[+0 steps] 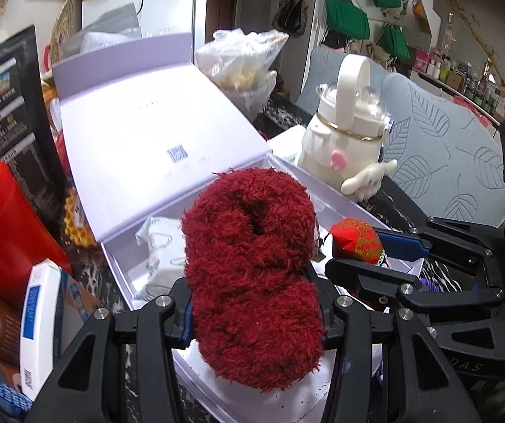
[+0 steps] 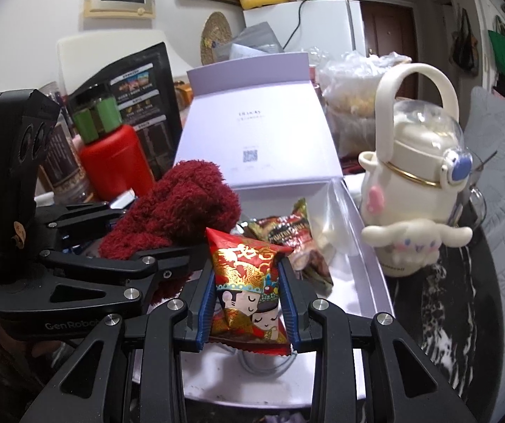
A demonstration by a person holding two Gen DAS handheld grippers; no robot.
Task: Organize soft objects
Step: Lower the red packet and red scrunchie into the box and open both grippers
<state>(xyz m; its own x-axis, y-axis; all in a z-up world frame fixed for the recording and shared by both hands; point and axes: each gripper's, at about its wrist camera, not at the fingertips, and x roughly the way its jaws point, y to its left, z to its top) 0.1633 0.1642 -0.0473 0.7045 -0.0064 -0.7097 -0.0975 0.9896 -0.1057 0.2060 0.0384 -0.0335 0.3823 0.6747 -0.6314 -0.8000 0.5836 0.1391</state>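
Dark red, shaggy fluff fills my left gripper (image 1: 254,313): a plush bundle (image 1: 252,264) pinched over the open lilac box (image 1: 168,134), hiding much of its inside. My right gripper (image 2: 249,305) clamps a glossy red snack packet (image 2: 249,292) beside it; crinkled wrappers (image 2: 287,232) lie below, a cream kettle-shaped bottle (image 2: 418,183) just outside
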